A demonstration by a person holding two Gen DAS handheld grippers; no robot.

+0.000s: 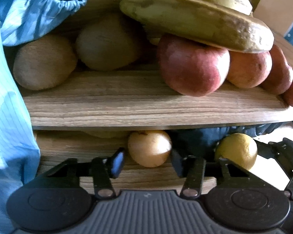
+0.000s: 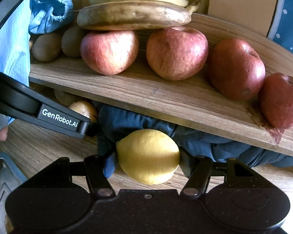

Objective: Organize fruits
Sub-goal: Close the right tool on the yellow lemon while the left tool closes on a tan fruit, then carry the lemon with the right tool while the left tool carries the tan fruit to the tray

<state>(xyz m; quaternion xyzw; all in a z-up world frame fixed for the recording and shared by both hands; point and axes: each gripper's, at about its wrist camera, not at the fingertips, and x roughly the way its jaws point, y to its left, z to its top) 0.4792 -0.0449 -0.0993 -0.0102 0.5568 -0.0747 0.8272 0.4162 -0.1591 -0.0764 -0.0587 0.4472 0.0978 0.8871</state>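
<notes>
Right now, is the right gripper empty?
No, the right gripper is shut on a lemon, its fingers pressing the fruit's two sides below the wooden shelf.

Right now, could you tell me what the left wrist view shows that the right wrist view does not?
Only the left wrist view shows the left gripper open around a pale yellow fruit, fingers apart from it. Only the right wrist view shows the right gripper shut on the lemon, and all four apples unobstructed. Both show the wooden shelf, bananas, two kiwis and the lemon.
</notes>
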